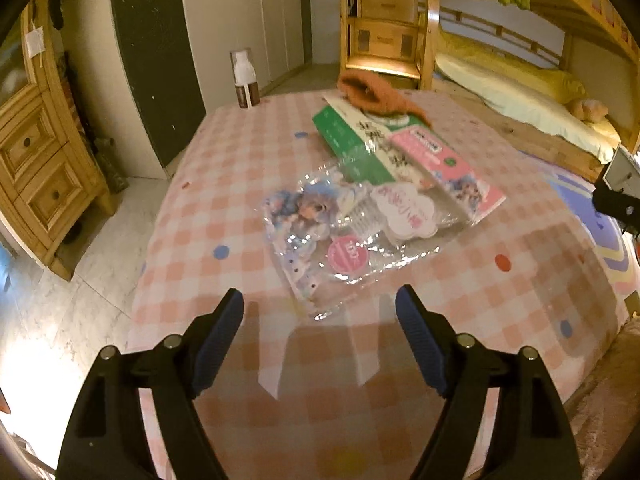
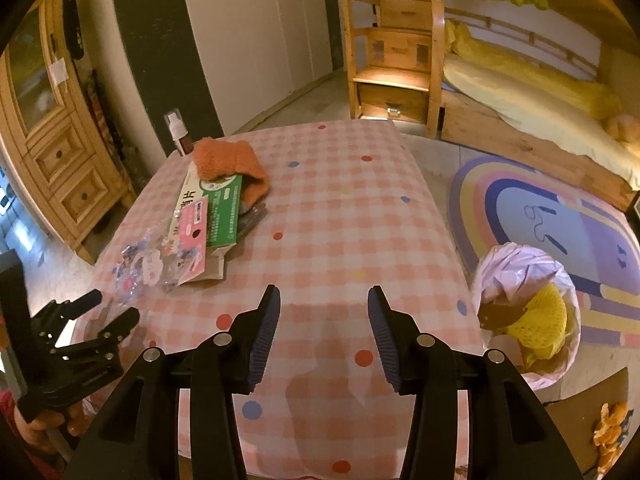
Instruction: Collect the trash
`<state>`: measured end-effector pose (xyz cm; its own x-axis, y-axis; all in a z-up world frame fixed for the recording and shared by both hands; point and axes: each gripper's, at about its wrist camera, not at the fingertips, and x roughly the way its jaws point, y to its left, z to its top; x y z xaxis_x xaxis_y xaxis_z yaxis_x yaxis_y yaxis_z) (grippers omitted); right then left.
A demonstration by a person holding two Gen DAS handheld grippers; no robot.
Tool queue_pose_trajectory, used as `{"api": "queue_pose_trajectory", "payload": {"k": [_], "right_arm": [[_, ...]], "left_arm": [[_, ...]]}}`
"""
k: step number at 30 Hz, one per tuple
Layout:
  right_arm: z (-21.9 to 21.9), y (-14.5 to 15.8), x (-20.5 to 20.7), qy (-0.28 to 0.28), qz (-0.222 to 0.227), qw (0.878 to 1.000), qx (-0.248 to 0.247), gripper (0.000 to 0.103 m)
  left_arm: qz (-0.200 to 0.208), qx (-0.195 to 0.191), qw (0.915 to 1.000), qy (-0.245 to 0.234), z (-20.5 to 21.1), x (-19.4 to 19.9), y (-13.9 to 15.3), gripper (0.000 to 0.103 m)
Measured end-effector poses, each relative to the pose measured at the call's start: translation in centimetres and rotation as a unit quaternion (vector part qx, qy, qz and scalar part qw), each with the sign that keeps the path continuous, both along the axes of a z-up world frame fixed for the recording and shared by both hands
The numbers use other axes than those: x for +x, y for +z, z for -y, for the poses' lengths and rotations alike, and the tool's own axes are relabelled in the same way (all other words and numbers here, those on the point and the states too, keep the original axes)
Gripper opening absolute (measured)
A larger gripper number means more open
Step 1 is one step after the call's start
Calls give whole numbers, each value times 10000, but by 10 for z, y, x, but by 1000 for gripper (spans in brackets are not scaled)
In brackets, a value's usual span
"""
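Observation:
A clear plastic wrapper (image 1: 340, 232) with cartoon print lies on the pink checked table (image 1: 240, 168). Behind it lie a pink packet (image 1: 448, 164), a green and white box (image 1: 352, 140) and an orange fuzzy cloth (image 1: 376, 92). My left gripper (image 1: 320, 300) is open and empty, just short of the wrapper's near edge. My right gripper (image 2: 323, 300) is open and empty over the table's middle. The wrapper (image 2: 140, 264), box (image 2: 216, 208) and left gripper (image 2: 108, 308) show at the left of the right wrist view. A lined trash bin (image 2: 528, 312) holding yellow waste stands right of the table.
A spray bottle (image 1: 245, 80) stands at the table's far left corner. A wooden cabinet (image 1: 36, 168) is on the left, a bunk bed (image 2: 520, 92) and rainbow rug (image 2: 560, 232) on the right. Orange peel (image 2: 610, 432) lies on the floor.

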<state>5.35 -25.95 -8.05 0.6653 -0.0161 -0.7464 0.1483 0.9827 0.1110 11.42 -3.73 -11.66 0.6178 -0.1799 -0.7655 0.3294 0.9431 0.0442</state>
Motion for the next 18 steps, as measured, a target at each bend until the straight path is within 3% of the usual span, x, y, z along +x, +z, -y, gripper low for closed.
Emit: {"api": "queue_pose_trajectory", "payload": {"k": [6, 8, 12, 15, 18], "right_arm": [[3, -1, -1, -16, -15, 10000, 38, 47], [4, 0, -2, -9, 2, 10000, 44, 47], [5, 2, -5, -22, 52, 10000, 74, 47], [8, 2, -7, -40, 70, 9999, 108, 47], [10, 3, -7, -54, 81, 9999, 118, 47]], "left_arm": [[3, 67, 9999, -146, 14, 11, -7, 75], [-36, 16, 9998, -174, 15, 15, -6, 68], [-166, -121, 9994, -280, 19, 13, -3, 35], [-150, -232, 9987, -426, 26, 2, 3, 28], [-208, -413, 9977, -493, 37, -12, 11, 29]]}}
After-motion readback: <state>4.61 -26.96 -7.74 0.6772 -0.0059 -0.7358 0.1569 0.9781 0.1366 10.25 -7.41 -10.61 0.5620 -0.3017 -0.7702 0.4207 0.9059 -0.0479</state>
